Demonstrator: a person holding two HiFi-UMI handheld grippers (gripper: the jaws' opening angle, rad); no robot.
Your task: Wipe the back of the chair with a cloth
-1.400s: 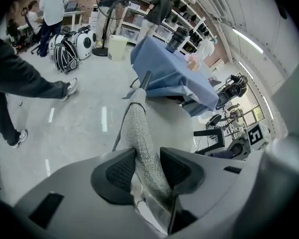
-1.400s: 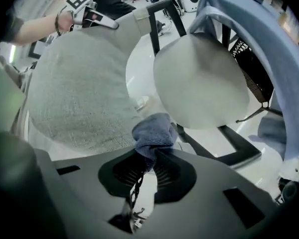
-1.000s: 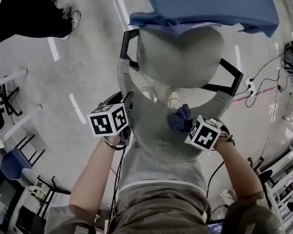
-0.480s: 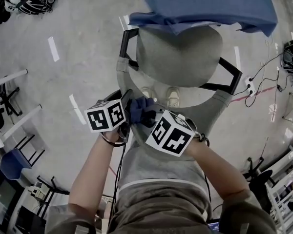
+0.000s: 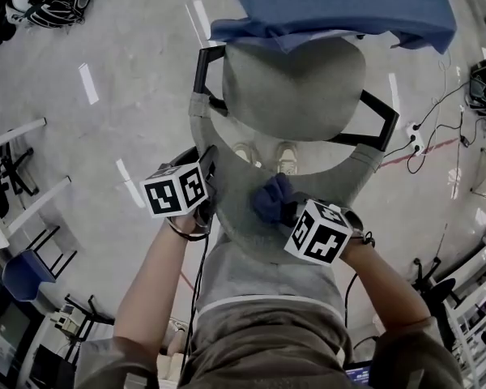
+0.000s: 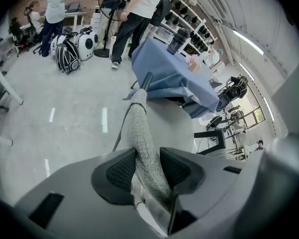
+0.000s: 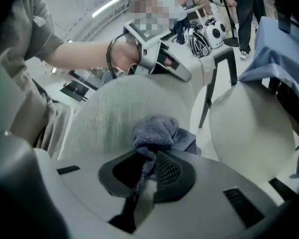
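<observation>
The grey fabric chair back [image 5: 236,217] curves below the round seat [image 5: 296,87] in the head view. My left gripper [image 5: 208,173] clamps the back's left edge; in the left gripper view its jaws [image 6: 147,164] press both sides of that grey woven edge [image 6: 139,138]. A dark blue cloth [image 5: 270,198] lies bunched on the top middle of the back, with my right gripper [image 5: 287,211] shut on it. The right gripper view shows the cloth [image 7: 157,130] pinched between the pads [image 7: 148,167], resting on the chair back [image 7: 119,113].
A table draped in blue [image 5: 340,6] stands just beyond the seat. Black armrests [image 5: 381,124] flank the chair. A power strip and cables [image 5: 415,144] lie on the floor at right. People [image 6: 134,14] and bags [image 6: 72,46] stand farther off.
The right gripper swept the cloth left along the chair back up to the left gripper, then back right to the middle. The left gripper kept its hold unmoved.
</observation>
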